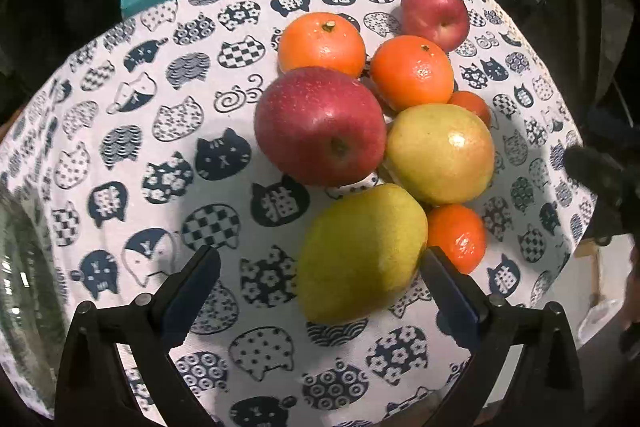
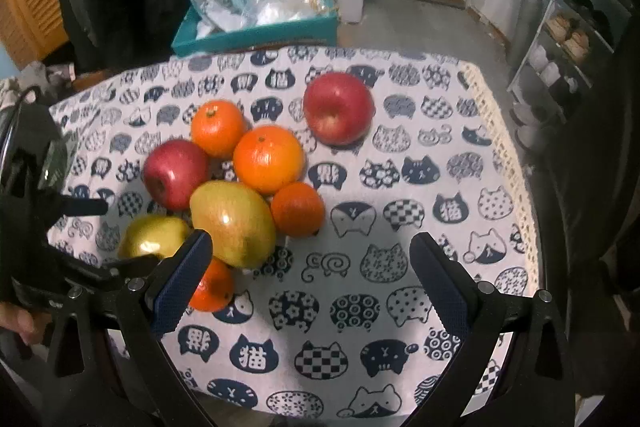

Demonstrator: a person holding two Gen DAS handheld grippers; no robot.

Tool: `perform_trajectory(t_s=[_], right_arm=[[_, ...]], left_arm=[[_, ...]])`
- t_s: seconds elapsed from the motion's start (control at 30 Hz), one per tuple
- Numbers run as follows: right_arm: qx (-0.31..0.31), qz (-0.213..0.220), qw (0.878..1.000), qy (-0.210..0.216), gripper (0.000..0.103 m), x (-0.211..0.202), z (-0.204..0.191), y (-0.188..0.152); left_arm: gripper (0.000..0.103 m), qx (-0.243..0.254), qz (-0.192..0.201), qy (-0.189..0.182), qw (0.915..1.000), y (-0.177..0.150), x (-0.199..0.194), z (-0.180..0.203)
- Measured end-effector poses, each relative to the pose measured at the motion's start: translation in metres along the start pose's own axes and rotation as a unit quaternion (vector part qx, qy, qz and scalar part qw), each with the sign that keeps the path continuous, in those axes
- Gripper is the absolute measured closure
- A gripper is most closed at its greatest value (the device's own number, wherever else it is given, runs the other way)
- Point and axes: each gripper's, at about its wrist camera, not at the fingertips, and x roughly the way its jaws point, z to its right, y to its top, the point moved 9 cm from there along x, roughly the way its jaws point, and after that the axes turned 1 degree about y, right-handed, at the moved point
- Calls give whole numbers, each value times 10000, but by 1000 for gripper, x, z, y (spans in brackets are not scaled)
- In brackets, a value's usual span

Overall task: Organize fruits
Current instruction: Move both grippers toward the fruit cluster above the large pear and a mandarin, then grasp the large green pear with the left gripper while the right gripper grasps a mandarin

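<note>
L gripper (image 1: 320, 279) jaws apart w/ near green pear (image 1: 360, 255) between them, not clamped. R gripper (image 2: 310, 267) jaws apart over bare tablecloth (image 2: 400, 219); fruit pile (image 2: 240, 187) to its left. Cloth right of pile open; lone red apple (image 2: 338, 109) far side.

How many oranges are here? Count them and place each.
4. Back orange beside big orange; right orange by the yellow-green fruit; front orange partly behind a finger. Others may be hidden.

Your left gripper (image 1: 320, 263) and right gripper (image 2: 311, 251): each a matte black forked frame fixed with round silver screws. Its two fingers (image 1: 188, 295) carry dark blue pads (image 2: 180, 287) with a fine knurled texture.
</note>
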Motion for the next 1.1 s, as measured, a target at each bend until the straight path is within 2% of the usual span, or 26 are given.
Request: perform_trajectory(t_s=[0.07,0.3,0.43,0.57,0.67,0.87,1.1], right_arm=[[-31,-54,10000,18,4,3,-2,-3],[-74,-109,9999,16,4,6,-2,-7],[-74,-82,9999,48,4,5,-4,-5],[-132,-90,9999,52,4,6,-7,-4],[-126,-131,9998,69,4,8,-8,-6],[-112,-242,9995,146,4,13,-12,-12],[12,-549,9976,410,8,28,-27,-22]], left_arm=[[3,12,-4,-110,9999,0,2,2],[24,143,-186,-500,9985,-7,8,15],[24,322,-229,-426,9983,-9,16,20],[25,202,-343,-598,9974,-9,29,22],[34,178,-266,-681,9972,-6,28,25],[34,260,-177,-608,9977,-3,28,28],[35,168,-149,-279,9994,-14,19,0]])
